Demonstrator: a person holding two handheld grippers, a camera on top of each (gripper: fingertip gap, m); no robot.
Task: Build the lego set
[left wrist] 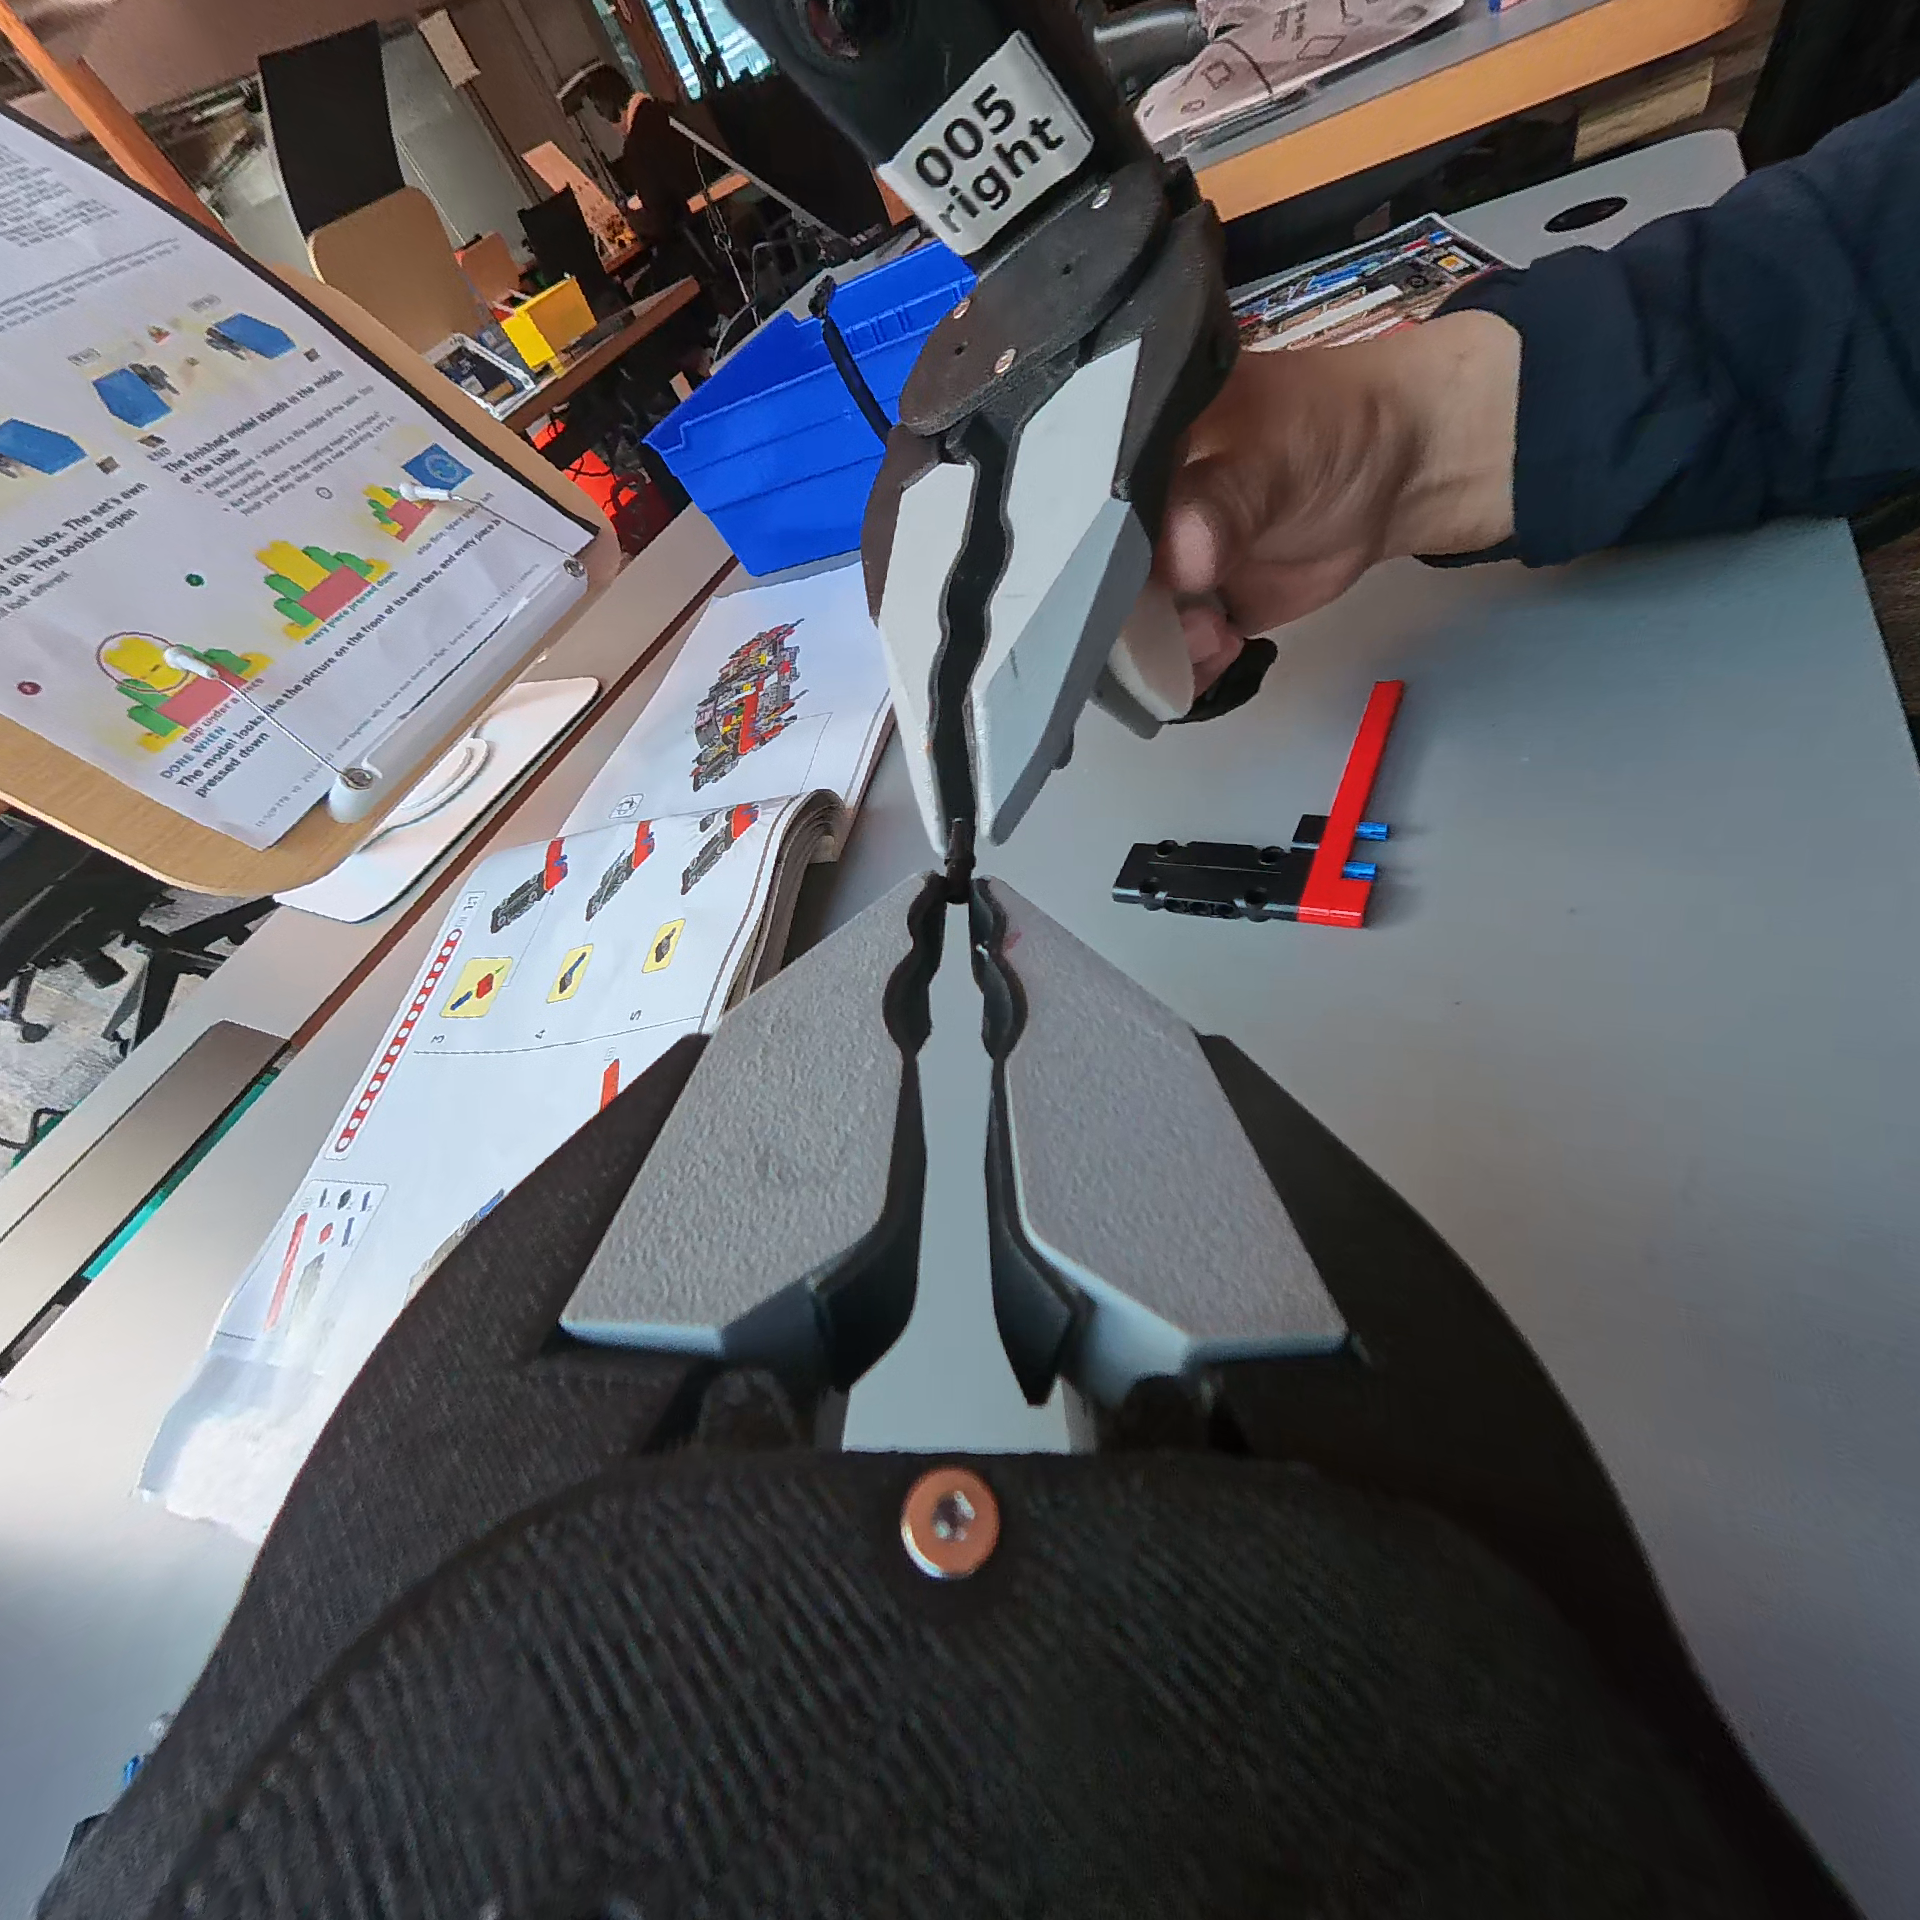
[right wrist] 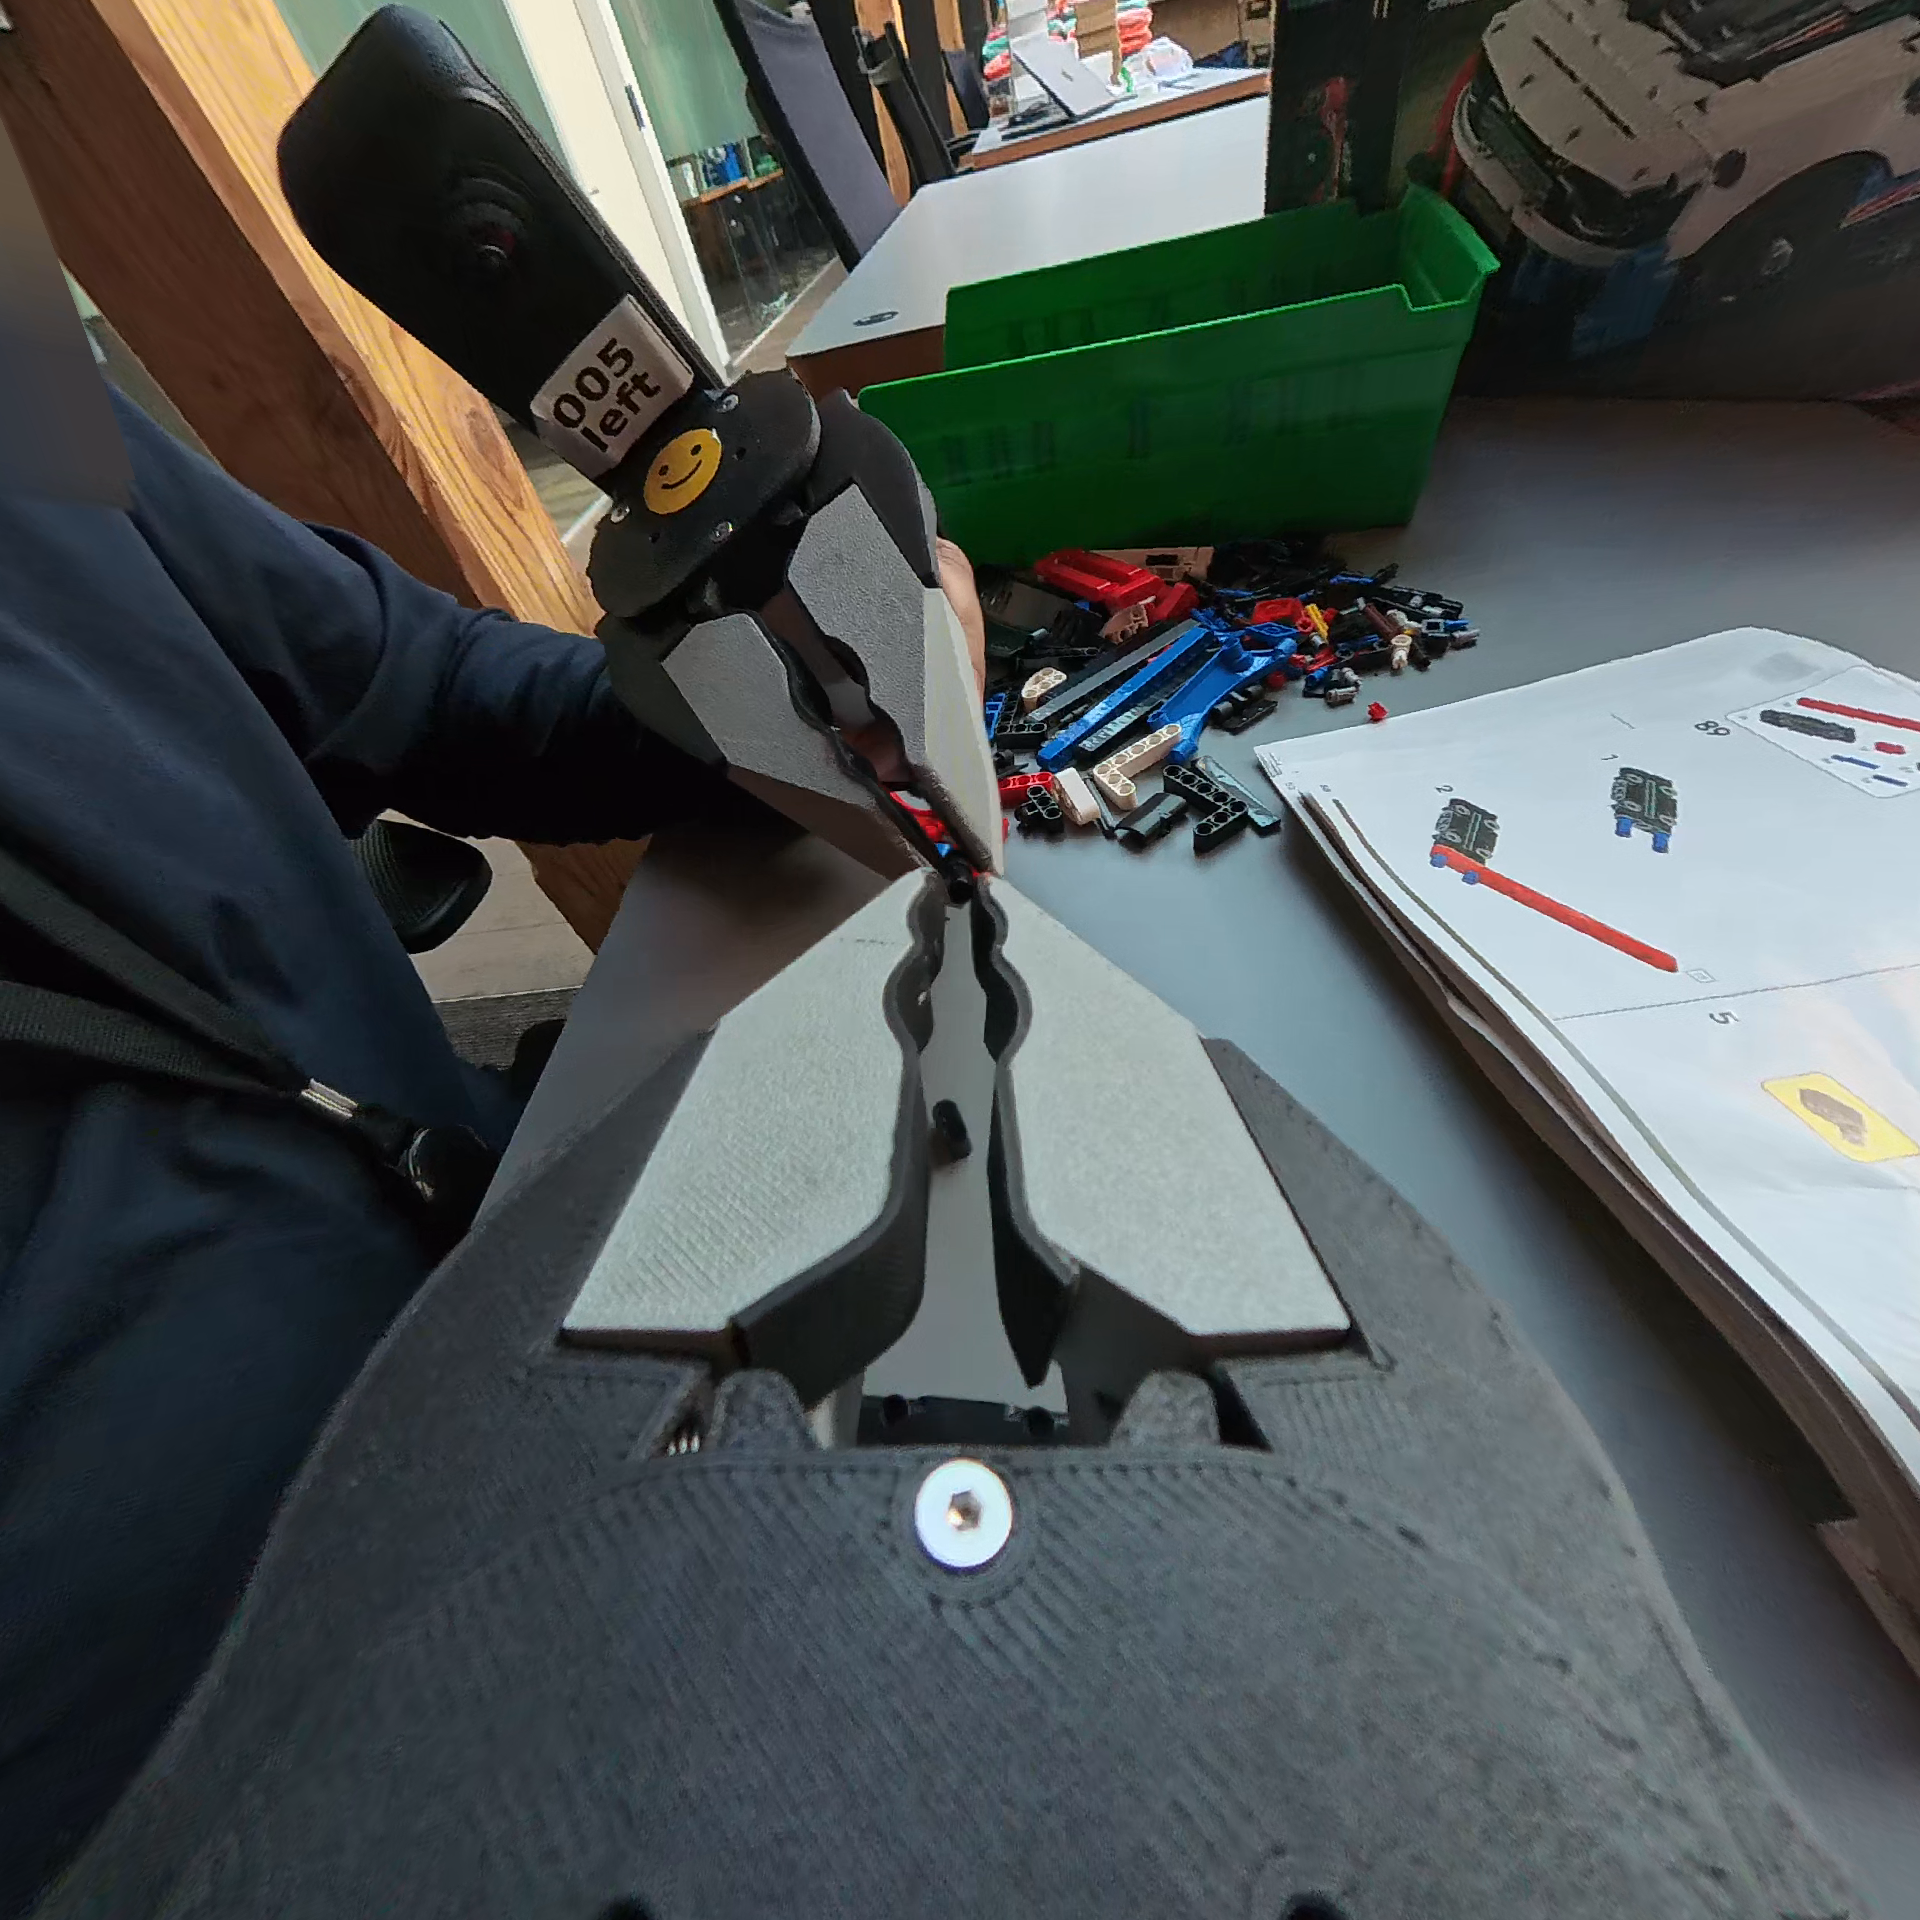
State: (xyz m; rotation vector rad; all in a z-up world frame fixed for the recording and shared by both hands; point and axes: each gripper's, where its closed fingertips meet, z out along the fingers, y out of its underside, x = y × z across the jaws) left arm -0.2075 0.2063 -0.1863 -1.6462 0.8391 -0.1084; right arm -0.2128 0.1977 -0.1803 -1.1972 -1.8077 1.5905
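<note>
In the left wrist view, the left gripper (left wrist: 954,891) is seen clenched on the lower end of a small black pin (left wrist: 956,860), at 12 o'clock from its fingertips. The pin's upper end is pinched by the right gripper (left wrist: 956,831), which comes down tip to tip; the long axis runs from one gripper to the other. A black and red assembly (left wrist: 1262,878) lies on the grey table (left wrist: 1558,1143) at 3 o'clock. The open booklet (left wrist: 582,935) lies at 9 o'clock.

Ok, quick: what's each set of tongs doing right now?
Left tongs: closed on one end of a small black pin.
Right tongs: closed on the same pin's other end.
</note>
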